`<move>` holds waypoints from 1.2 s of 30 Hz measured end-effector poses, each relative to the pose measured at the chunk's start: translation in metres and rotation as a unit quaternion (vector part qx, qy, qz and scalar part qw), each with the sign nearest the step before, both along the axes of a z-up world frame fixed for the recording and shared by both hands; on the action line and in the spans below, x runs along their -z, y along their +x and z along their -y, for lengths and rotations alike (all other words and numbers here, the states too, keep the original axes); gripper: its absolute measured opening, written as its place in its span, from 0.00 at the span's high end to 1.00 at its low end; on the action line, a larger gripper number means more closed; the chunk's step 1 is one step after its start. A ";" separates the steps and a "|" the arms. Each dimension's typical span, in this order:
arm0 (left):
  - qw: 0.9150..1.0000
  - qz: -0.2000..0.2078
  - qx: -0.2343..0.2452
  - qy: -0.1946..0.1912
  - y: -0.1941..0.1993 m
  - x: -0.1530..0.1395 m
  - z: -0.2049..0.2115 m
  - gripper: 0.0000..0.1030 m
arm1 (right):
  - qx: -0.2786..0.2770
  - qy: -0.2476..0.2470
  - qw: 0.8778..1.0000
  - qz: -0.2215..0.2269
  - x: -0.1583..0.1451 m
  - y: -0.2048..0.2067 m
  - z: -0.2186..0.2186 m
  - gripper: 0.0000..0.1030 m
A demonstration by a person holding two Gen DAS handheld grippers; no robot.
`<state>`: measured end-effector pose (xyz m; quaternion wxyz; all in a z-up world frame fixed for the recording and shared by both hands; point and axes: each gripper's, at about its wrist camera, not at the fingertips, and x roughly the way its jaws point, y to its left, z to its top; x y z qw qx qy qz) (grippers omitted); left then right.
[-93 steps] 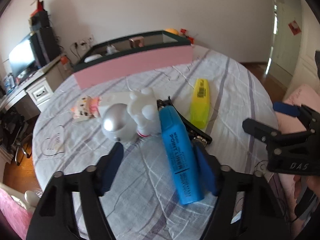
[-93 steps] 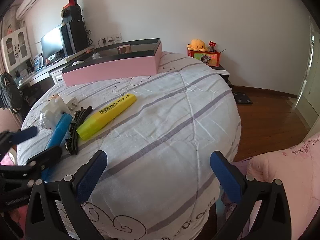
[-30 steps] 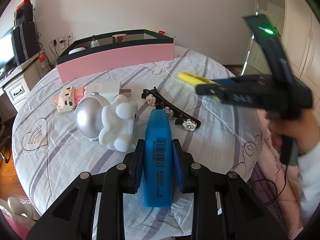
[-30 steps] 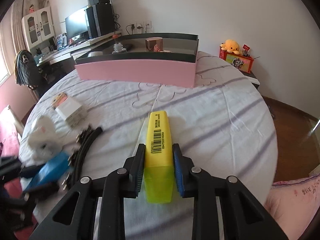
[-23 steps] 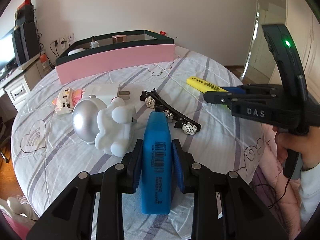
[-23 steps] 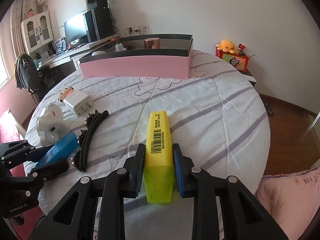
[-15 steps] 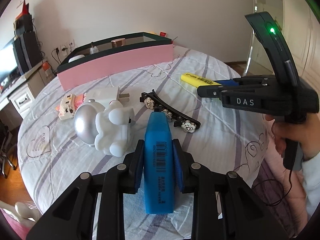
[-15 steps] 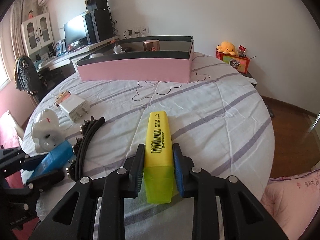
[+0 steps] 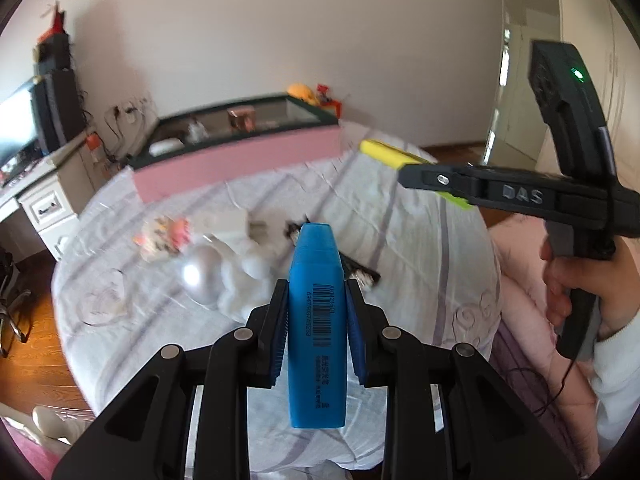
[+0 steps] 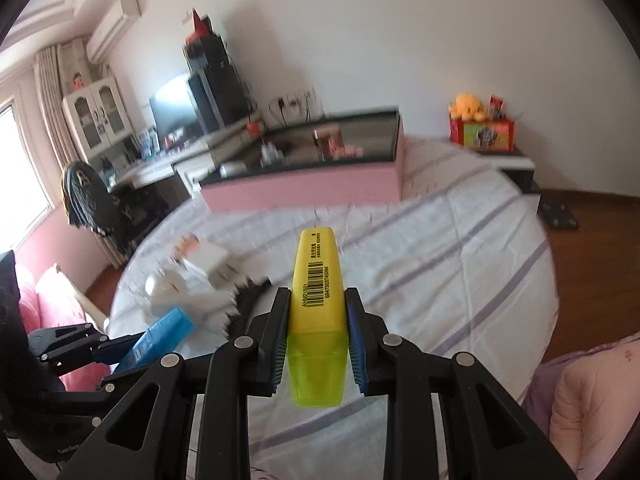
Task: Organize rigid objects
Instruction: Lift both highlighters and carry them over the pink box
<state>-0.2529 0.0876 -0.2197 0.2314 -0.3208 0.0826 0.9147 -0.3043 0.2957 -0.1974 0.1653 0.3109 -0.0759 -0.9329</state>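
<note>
**Left wrist and right wrist views: one highlighter clamped in each gripper**

Left wrist view. The left gripper (image 9: pixel 316 316) is pinching a blue highlighter (image 9: pixel 317 320) between its two blue pads, barcode face up, cap end pointing away from the camera. The highlighter is clear of the striped bedcover (image 9: pixel 420 248). Below it on the cover lie a white and silver toy figure (image 9: pixel 212 280), a white plug (image 9: pixel 236 222), a small pink and white toy (image 9: pixel 164 234) and a black hair clip (image 9: pixel 356 272), all blurred. A long pink tray (image 9: pixel 240 160) sits at the far edge of the cover with small items inside. At right, a hand (image 9: pixel 580 292) holds the right gripper, seen side-on, with the yellow highlighter (image 9: pixel 384 152) projecting from its tip.

Right wrist view. The right gripper (image 10: pixel 316 316) is pinching the yellow highlighter (image 10: pixel 316 292) at mid-body, its clear green cap toward the camera. It hangs above the bedcover (image 10: pixel 460 264), apart from it. The pink tray (image 10: pixel 304 190) stands beyond, well apart. At lower left the left gripper (image 10: pixel 120 350) grips the blue highlighter (image 10: pixel 160 336). The toy figure (image 10: pixel 168 290), plug (image 10: pixel 210 262) and hair clip (image 10: pixel 244 306) lie between the two grippers on the cover.
</note>
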 end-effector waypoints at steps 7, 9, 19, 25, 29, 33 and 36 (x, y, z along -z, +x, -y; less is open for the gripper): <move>0.995 -0.082 -0.061 0.000 0.005 -0.058 0.030 0.74 | -0.001 0.010 0.998 -0.067 -0.052 0.025 0.016 0.74; 0.991 -0.106 -0.086 0.000 0.006 -0.074 0.040 0.74 | -0.004 0.010 0.997 -0.082 -0.065 0.032 0.020 0.74; 0.967 -0.190 -0.171 0.016 0.025 -0.132 0.083 0.74 | 0.012 0.048 0.987 -0.156 -0.112 0.069 0.046 0.74; 0.956 -0.219 -0.192 0.022 0.034 -0.150 0.096 0.74 | 0.014 0.065 0.982 -0.177 -0.128 0.080 0.057 0.74; 0.951 -0.230 -0.206 0.018 0.037 -0.156 0.104 0.74 | 0.011 0.068 0.981 -0.183 -0.133 0.081 0.057 0.74; 0.948 -0.234 -0.214 0.018 0.030 -0.159 0.108 0.74 | 0.006 0.068 0.981 -0.183 -0.134 0.075 0.056 0.74; 0.948 -0.235 -0.216 0.015 0.024 -0.160 0.107 0.74 | 0.004 0.068 0.981 -0.182 -0.132 0.069 0.055 0.74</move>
